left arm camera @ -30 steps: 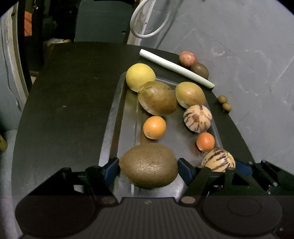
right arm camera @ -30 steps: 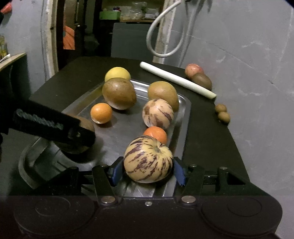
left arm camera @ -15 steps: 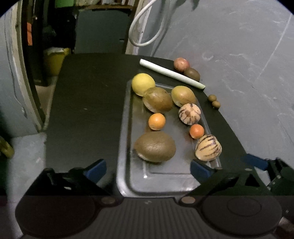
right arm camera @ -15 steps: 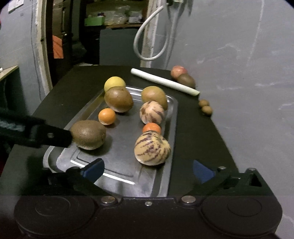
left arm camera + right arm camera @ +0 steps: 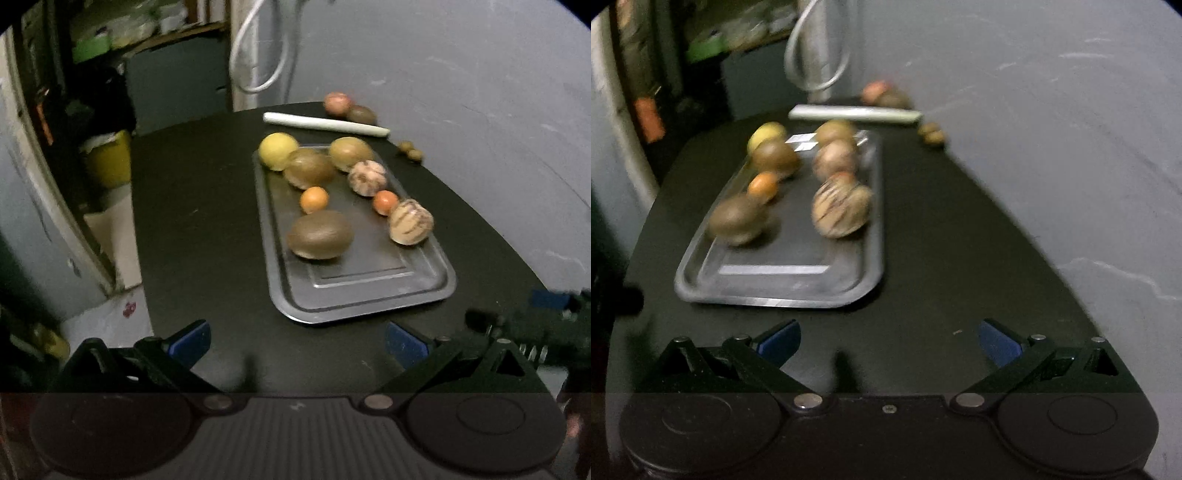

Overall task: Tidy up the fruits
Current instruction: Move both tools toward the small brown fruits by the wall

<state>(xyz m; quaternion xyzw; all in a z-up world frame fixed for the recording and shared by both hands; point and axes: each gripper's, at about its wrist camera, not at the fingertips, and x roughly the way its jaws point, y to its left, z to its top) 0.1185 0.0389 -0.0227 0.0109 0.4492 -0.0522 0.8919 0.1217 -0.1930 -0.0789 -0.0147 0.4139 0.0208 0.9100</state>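
A metal tray [image 5: 369, 295] [image 5: 775, 291] on a black table holds several fruits. Nearest is a large brown fruit [image 5: 319, 234] [image 5: 738, 219] and a striped melon [image 5: 410, 221] [image 5: 842, 210]. Behind them lie two small oranges [image 5: 314, 199], a second striped melon [image 5: 367, 178], two brownish fruits and a yellow fruit [image 5: 277, 150]. My left gripper [image 5: 295, 341] is open and empty, in front of the tray's near edge. My right gripper [image 5: 888, 341] is open and empty, also short of the tray. It shows at the right edge of the left wrist view [image 5: 546, 325].
A white tube [image 5: 325, 123] lies across the far table, with a reddish and a brown fruit [image 5: 347, 107] behind it. Two small brown fruits [image 5: 410, 149] sit by the grey wall on the right. A yellow bin [image 5: 109, 158] stands on the floor at left.
Both grippers let go of their fruits, the brown fruit and the striped melon, opened wide and pulled back from the tray. Both fruits now rest on the tray.
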